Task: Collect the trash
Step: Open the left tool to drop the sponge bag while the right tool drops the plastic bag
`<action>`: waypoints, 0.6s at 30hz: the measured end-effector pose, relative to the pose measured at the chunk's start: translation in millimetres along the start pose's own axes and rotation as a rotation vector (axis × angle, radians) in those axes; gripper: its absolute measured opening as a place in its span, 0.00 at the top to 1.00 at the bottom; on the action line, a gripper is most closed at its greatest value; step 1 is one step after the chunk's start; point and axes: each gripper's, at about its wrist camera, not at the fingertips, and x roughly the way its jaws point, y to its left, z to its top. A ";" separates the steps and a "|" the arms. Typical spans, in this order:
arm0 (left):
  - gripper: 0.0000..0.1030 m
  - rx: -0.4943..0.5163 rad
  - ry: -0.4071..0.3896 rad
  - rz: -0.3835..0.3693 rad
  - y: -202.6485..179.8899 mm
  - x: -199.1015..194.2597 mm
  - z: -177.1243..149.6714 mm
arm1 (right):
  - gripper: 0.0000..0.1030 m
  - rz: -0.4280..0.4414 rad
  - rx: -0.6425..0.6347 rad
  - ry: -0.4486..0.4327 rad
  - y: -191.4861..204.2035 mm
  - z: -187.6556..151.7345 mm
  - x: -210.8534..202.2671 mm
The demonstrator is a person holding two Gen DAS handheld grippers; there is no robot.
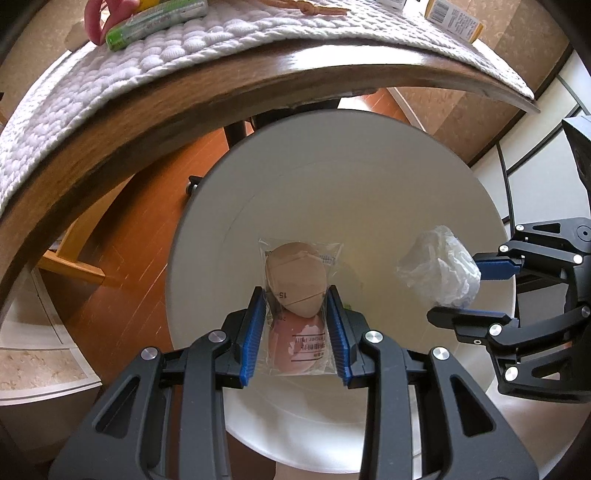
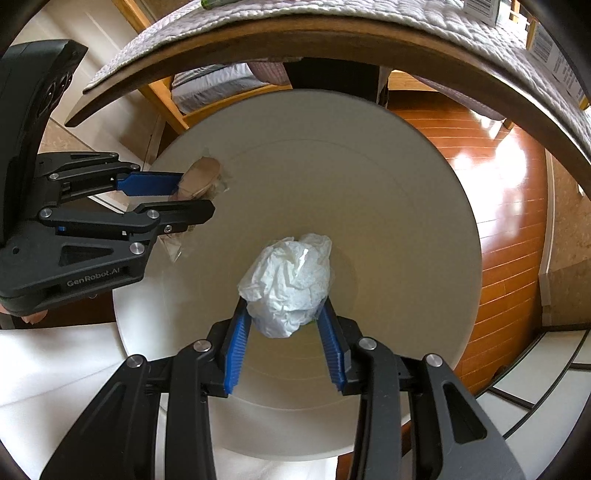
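My left gripper [image 1: 295, 295] is shut on a clear packet of beige and pink puffs [image 1: 295, 284] and holds it over the open mouth of a round white bin [image 1: 207, 206]. My right gripper [image 2: 284, 306] is shut on a crumpled white tissue wad [image 2: 291, 280] and holds it over the same bin [image 2: 424, 221]. In the left wrist view the right gripper [image 1: 458, 291] with the tissue [image 1: 439, 269] is at the right. In the right wrist view the left gripper [image 2: 195, 195] with the packet [image 2: 199, 177] is at the left.
A wooden table edge [image 1: 147, 122] with a white quilted mat [image 1: 184, 51] arcs above the bin. A green packet [image 1: 155, 22] and a yellow box [image 1: 454, 18] lie on the mat. Orange wood floor [image 2: 509, 206] surrounds the bin.
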 end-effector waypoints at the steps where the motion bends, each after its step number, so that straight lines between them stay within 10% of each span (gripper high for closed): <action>1: 0.64 0.000 0.002 0.000 0.4 0.7 0.6 | 0.64 -0.001 0.000 0.001 -0.3 -0.2 0.0; 18: 0.28 -0.011 -0.039 0.030 2.2 -15.0 0.5 | 0.29 -0.068 -0.016 -0.075 -4.2 -3.5 -25.7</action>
